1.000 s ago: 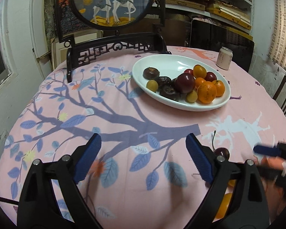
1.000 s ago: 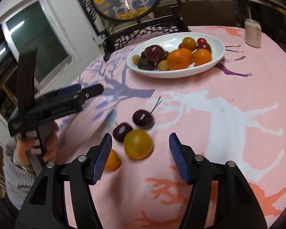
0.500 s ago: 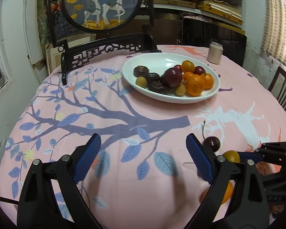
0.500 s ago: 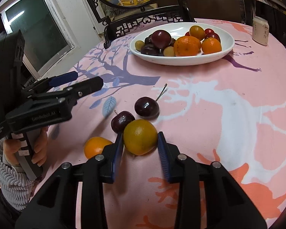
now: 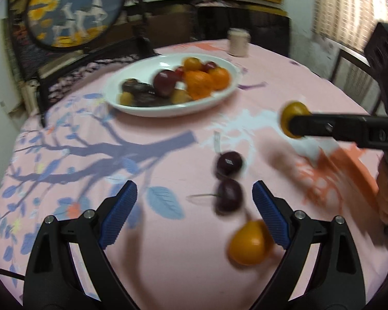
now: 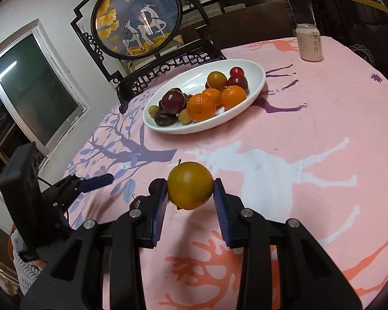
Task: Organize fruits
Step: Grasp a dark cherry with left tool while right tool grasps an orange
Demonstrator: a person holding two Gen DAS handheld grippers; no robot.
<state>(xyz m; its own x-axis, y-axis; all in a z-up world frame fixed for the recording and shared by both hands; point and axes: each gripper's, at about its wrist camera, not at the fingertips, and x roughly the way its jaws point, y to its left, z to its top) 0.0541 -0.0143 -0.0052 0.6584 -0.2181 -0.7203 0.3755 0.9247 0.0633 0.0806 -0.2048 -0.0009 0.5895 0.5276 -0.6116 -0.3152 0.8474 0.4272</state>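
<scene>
My right gripper [image 6: 190,201] is shut on a yellow-orange fruit [image 6: 190,189] and holds it above the pink tablecloth; the fruit also shows in the left wrist view [image 5: 292,115]. My left gripper [image 5: 194,217] is open and empty, low over the cloth. Two dark cherries [image 5: 229,164] [image 5: 229,199] lie between its fingers, and a small orange fruit [image 5: 248,242] lies by its right finger. A white oval plate [image 6: 256,87] holding several fruits stands farther back; it also shows in the left wrist view [image 5: 142,108].
A drink can [image 6: 310,41] stands at the far right of the round table. A carved dark stand with a round deer picture [image 6: 138,16] is behind the plate. A chair back [image 5: 354,64] stands at the right table edge.
My right gripper closed on the yellow-orange fruit and lifted it off the cloth. My left gripper swung right, so the cherries and small orange fruit now lie between its fingers.
</scene>
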